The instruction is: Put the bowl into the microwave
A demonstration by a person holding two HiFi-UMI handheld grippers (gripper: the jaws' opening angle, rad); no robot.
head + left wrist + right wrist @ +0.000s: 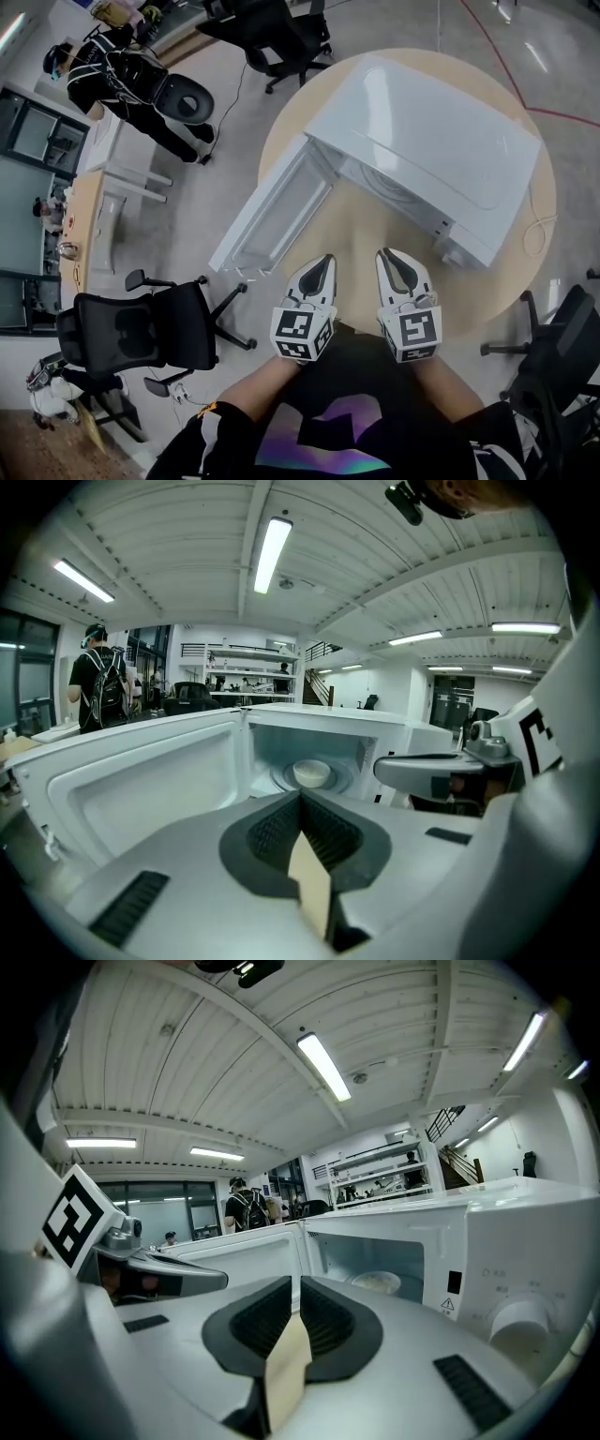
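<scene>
A white microwave (441, 150) stands on the round wooden table (375, 234) with its door (272, 211) swung wide to the left. A pale bowl (312, 773) sits on the turntable inside the cavity; the right gripper view also shows the bowl (379, 1282) through the opening. My left gripper (322, 267) and right gripper (390, 262) hover side by side at the table's near edge, in front of the microwave. Both are shut with nothing between the jaws. From the head view the bowl is hidden.
Black office chairs stand left of the table (141, 328), behind it (281, 37) and at right (553, 347). A person in black (117, 80) stands far left near desks (89, 206). The open door overhangs the table's left edge. A cable (539, 230) lies at the table's right rim.
</scene>
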